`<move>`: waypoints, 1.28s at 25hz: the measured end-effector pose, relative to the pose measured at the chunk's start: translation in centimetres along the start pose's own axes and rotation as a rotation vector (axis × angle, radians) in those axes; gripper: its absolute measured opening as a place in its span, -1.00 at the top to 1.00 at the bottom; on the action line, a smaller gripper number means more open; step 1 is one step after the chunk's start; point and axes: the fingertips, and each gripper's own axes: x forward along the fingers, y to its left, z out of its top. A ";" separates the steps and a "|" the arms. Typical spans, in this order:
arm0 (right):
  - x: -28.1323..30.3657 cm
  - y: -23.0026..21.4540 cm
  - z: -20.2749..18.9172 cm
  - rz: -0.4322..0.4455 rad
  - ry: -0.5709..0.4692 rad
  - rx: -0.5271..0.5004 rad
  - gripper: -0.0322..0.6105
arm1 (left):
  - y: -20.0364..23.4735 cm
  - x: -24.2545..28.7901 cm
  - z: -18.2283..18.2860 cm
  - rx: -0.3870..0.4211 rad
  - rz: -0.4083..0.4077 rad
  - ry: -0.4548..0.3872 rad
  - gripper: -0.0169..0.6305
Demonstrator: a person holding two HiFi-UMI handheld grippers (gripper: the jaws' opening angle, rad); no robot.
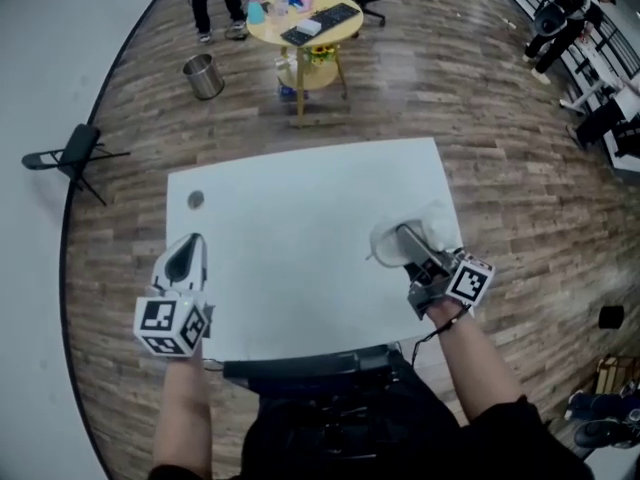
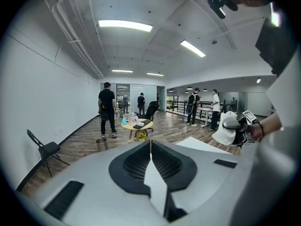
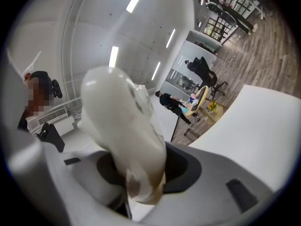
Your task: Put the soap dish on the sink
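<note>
Nearest, the left gripper (image 1: pixel 187 253) hangs over the near left part of the white bench (image 1: pixel 300 198). Its jaws are pressed together with nothing between them, so it is likely just parked out of the way. Opposite, the right gripper (image 1: pixel 405 236) has its jaws clamped on the rim of the white soap dish (image 1: pixel 385 248). The dish stands out beyond the jaws on its edge, over the bench's right side. It seems lifted clear of the surface, a hold that suits carrying rather than setting down. No sink shows in any view, so the placing spot cannot be told. A small grey round mark (image 1: pixel 195 199) sits near the bench's far left corner. Beyond stand a metal bin (image 1: pixel 203 76), a folding chair (image 1: pixel 75 153) and a round yellow table (image 1: pixel 305 23).
</note>
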 end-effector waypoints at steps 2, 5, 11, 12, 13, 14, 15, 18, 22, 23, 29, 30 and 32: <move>0.4 0.4 -0.4 -0.001 0.009 -0.010 0.46 | 0.1 0.6 0.4 0.013 -0.022 -0.007 0.91; 1.1 0.7 -0.8 0.004 0.029 -0.013 0.46 | 0.5 1.3 0.6 0.014 -0.037 -0.013 0.91; 2.1 0.3 -3.4 0.015 0.084 0.036 0.46 | 0.2 2.0 0.9 0.029 -0.065 -0.006 0.91; 2.5 0.1 -4.0 0.018 0.092 0.051 0.46 | 0.3 2.0 0.9 0.029 -0.069 -0.004 0.91; 2.8 0.0 -4.7 0.023 0.102 0.065 0.46 | 0.5 2.1 0.7 0.029 -0.069 -0.002 0.91; 3.1 -0.2 -5.3 0.027 0.114 0.075 0.46 | 0.6 2.0 0.5 0.027 -0.068 -0.001 0.91; 3.3 -0.4 -5.9 0.028 0.128 0.080 0.46 | 0.6 2.0 0.2 0.025 -0.065 0.002 0.91; 3.1 -0.9 -7.5 0.028 0.166 0.096 0.46 | 0.2 1.7 -1.4 0.015 -0.060 0.026 0.91; 2.9 -1.9 -8.7 0.015 0.198 0.131 0.46 | 0.0 1.8 -2.4 0.008 -0.057 0.054 0.91; 2.9 -2.1 -8.9 0.012 0.205 0.134 0.46 | 0.0 1.9 -2.5 0.007 -0.057 0.057 0.91; 3.0 -3.2 -10.3 0.011 0.236 0.163 0.46 | 0.0 2.7 -2.5 0.021 -0.061 0.076 0.91; 3.0 -3.4 -10.6 0.009 0.241 0.168 0.46 | 0.0 2.9 -2.4 0.023 -0.060 0.078 0.91; 3.0 -3.9 -11.0 0.003 0.253 0.175 0.46 | -0.2 3.3 -2.2 0.024 -0.059 0.081 0.91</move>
